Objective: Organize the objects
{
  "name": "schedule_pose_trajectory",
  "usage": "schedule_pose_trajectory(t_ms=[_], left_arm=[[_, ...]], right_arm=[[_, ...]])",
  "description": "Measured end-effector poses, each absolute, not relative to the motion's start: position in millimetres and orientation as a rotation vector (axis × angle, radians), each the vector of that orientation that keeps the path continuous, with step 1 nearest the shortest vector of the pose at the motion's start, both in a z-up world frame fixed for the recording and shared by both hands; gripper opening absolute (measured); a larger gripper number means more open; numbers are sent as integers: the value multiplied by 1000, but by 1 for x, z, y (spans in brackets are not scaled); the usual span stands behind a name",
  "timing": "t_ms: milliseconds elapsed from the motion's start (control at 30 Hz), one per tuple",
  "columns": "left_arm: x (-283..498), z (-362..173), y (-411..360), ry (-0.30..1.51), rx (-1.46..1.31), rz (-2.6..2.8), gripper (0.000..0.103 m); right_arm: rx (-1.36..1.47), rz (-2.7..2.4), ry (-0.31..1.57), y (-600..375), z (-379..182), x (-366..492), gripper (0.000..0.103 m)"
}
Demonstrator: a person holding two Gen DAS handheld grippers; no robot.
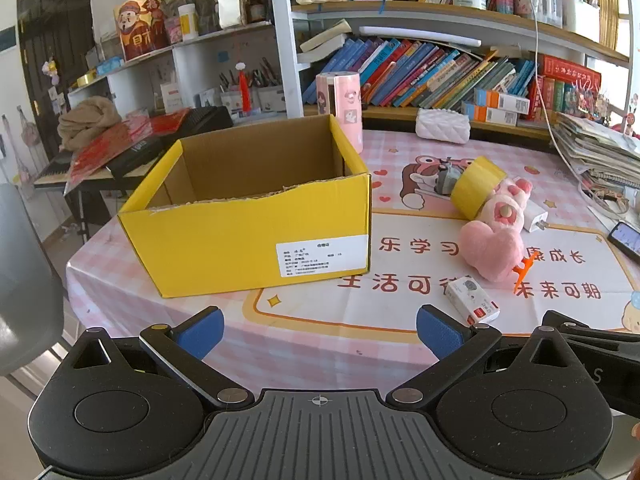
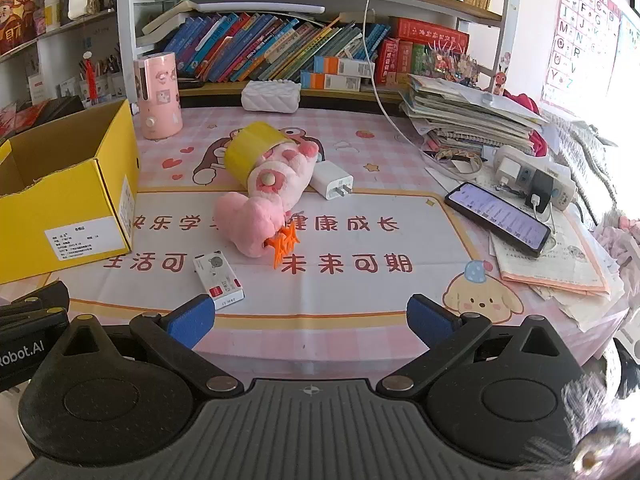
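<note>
While both grippers hover at the near table edge, the yellow box [image 1: 248,236] stands open on the left of the pink table mat [image 2: 360,292].

The left gripper [image 1: 320,332] and right gripper [image 2: 310,320] each hold their blue-padded jaws spread wide, with nothing between them. What shows of the box interior is bare brown cardboard; its floor is largely hidden by the near wall, so contents cannot be confirmed. To the right of the box lie the loose items: a yellow tape roll [image 2: 250,150] touching a pink plush toy [image 2: 268,200], a white charger plug [image 2: 332,180] just beside the toy, an orange plastic piece [image 2: 285,245] at the toy's near end, and a small white carton [image 2: 219,278] nearest the grippers.
</note>
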State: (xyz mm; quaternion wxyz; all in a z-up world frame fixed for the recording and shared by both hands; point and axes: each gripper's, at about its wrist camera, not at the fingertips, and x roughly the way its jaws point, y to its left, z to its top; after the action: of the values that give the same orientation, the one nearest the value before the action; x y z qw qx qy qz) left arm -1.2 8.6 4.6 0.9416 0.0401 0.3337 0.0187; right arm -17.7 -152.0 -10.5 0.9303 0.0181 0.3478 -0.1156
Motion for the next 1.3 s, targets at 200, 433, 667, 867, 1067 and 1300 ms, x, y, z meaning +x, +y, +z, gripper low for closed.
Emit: schedule_pose_trajectory(t_ms=[200,433,667,867,1067,1300], left_arm=[[-1,4,9,680,82,38,103],[-1,4,9,683,84,39,103],[1,4,14,687,84,42,103],[1,3,14,686,85,42,103],[1,3,13,686,85,42,103],[1,3,13,686,84,41,103]], right_arm=[[38,-233,710,-152,-12,-22,103],[40,-231,710,-150,-11,-19,103],[39,-231,712,-148,-11,-17,103],[38,-231,712,-148,-11,-17,103],[35,-232,714,-146,-13,-16,103],[35,-232,714,-146,-13,-16,103]])
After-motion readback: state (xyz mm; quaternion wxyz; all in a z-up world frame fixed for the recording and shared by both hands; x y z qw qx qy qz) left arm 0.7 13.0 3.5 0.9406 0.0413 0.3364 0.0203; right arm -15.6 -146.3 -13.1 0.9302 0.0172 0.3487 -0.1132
